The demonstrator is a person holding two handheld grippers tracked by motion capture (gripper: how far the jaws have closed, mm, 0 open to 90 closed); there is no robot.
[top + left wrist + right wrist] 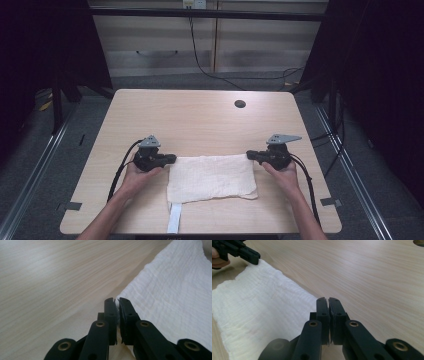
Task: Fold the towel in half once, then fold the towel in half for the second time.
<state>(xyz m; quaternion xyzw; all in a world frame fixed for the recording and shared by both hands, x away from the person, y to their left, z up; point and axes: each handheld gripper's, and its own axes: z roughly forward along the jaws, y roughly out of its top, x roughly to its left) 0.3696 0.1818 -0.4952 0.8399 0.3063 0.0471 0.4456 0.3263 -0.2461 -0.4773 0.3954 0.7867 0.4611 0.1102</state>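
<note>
A white, crinkled cloth [212,177] lies flat on the wooden table [200,115], near its front edge. My left gripper [174,158] sits at the cloth's far left corner. In the left gripper view the jaws of this gripper [117,301] stand together with a thin sliver of the cloth [175,302] pinched between them. My right gripper [249,154] sits at the far right corner. Its jaws [328,300] are closed on the corner of the cloth [262,307]. The left gripper [254,258] also shows across the cloth in the right gripper view.
A round cable hole [240,104] is set in the table's far right part. A white strip [174,220] hangs over the front edge below the cloth. Behind the table stand pale cabinets with a black cable [200,55] running down to the floor.
</note>
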